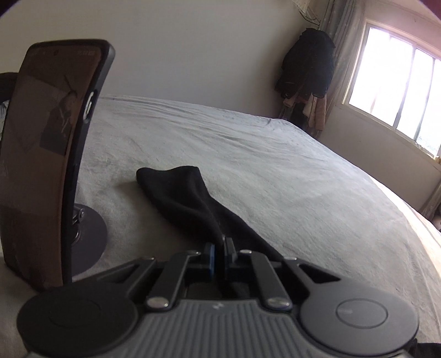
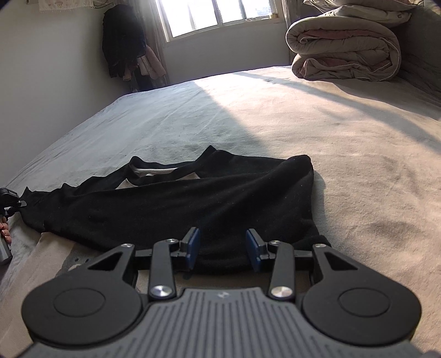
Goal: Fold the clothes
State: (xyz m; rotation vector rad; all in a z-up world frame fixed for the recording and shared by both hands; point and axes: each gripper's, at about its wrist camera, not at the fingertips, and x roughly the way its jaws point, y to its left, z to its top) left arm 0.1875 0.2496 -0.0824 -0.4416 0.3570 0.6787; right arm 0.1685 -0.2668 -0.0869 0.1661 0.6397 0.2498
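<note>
a bedroom with pale walls and a bright window (image 2: pixel 220 16), and a wide bed (image 2: pixel 344 154) under a light grey-beige cover fills both views. sunlight falls across the far half of the cover ahead of the right gripper.

the black garment (image 2: pixel 193 201) lies stretched flat on the bed directly in front of the right gripper (image 2: pixel 222 249), running from its fingers out to its left. a strip of white lining shows at the garment's far edge. the right gripper's blue-padded jaws stand partly apart with the near hem of the garment lying between them; the pads are not pressing on the cloth.

the left gripper (image 1: pixel 219 249) has its jaws drawn together, pinching a narrow end of the black garment (image 1: pixel 187 198), which trails ahead of it over the cover to a rounded end. in the right wrist view this pinched end sits far to the left, where the left gripper's tip and some fingers of a hand (image 2: pixel 5 230) show at the frame's edge.

just left of the left gripper a phone (image 1: pixel 52 154) stands upright on a round-based stand (image 1: pixel 91 234). dark clothes (image 2: pixel 124 41) hang in the far corner beside the window. ahead and right of the right gripper a rolled quilt (image 2: pixel 344 46) sits on the bed.
</note>
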